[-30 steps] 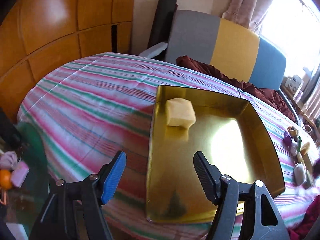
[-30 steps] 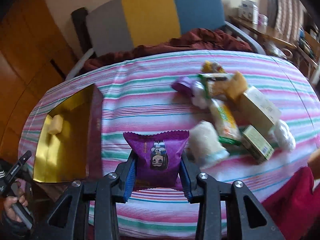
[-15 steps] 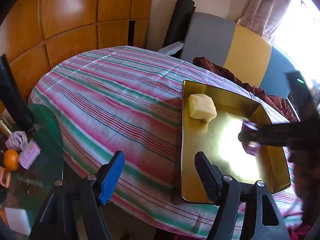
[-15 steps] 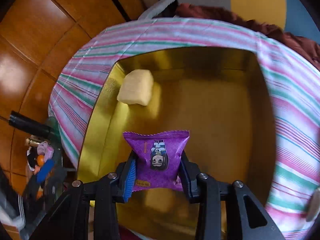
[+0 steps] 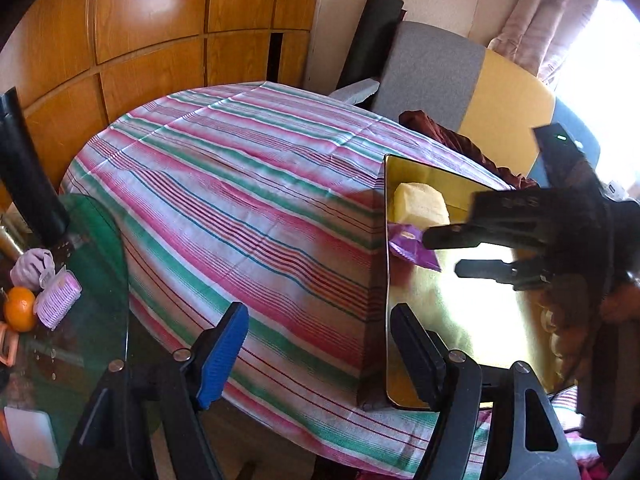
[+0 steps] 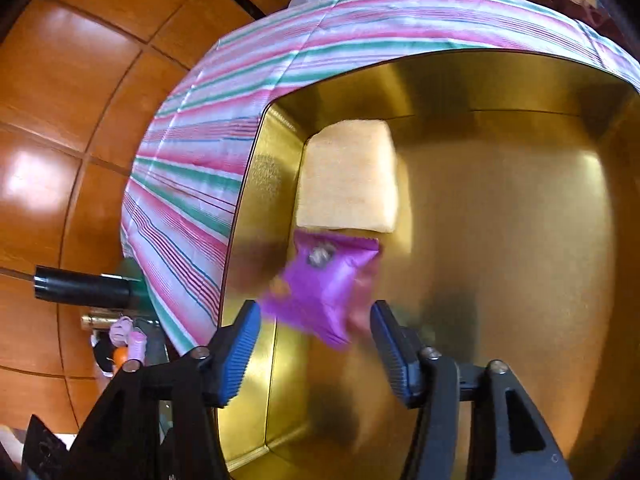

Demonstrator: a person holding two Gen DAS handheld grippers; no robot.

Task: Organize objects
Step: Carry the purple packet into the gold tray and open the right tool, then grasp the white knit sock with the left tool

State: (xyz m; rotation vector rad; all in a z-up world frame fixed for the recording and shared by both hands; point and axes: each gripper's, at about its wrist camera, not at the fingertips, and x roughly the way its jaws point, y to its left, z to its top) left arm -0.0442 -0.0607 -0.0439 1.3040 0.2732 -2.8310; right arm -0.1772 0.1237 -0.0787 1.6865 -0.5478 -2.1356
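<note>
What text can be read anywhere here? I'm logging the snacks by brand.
No text can be read.
Purple snack packet: a printed picture and an orange mark, blurred by motion.
Yellow block in the gold tray: no label visible.
Right tongs: pale lettering on the body, too blurred to read.

Purple packet; pale yellow block; gold tray; pink-green-white striped tablecloth.
</note>
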